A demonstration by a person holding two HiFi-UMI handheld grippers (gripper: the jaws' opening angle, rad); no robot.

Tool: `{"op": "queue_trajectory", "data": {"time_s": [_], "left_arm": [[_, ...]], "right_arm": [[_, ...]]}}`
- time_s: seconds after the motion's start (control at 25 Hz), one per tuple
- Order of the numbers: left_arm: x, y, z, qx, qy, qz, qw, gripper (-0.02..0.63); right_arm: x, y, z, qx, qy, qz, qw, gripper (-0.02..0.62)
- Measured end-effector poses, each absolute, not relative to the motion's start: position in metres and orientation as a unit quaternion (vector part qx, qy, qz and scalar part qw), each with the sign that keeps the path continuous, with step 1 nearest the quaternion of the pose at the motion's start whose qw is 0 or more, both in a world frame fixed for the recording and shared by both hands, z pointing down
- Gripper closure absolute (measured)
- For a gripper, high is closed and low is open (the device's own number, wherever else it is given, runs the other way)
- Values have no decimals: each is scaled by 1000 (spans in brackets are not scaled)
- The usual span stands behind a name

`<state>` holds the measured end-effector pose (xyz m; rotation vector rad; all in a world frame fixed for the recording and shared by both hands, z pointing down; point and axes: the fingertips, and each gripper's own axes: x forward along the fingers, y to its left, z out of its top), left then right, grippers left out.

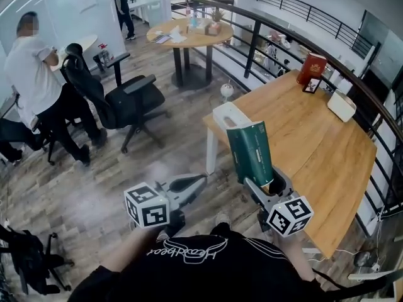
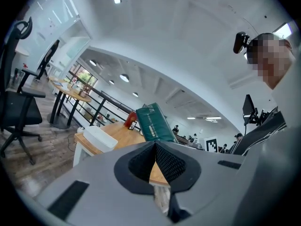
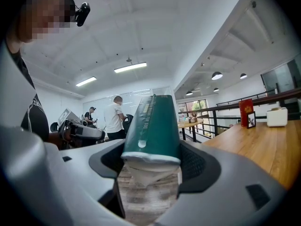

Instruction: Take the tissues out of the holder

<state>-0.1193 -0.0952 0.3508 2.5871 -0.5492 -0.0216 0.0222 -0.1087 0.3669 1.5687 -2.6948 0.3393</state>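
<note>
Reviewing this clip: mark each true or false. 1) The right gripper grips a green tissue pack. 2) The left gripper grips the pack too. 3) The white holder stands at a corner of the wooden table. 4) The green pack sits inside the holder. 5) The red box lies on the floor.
1) True: the right gripper is closed on the green tissue pack.
2) False: the left gripper has its jaws together with nothing between them.
3) True: the white holder is at a corner of the wooden table.
4) False: the pack is held in the air, clear of the holder.
5) False: the red box stands on the table by the railing.
</note>
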Motion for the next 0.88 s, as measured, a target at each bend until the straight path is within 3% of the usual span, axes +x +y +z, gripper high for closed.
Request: {"op": "queue_trajectory", "data": {"time_s": [0.88], "left_arm": [[-79, -46, 322, 954, -208, -27, 216, 592]], "right_arm": [[53, -23, 348, 454, -875, 157, -53, 247]]}}
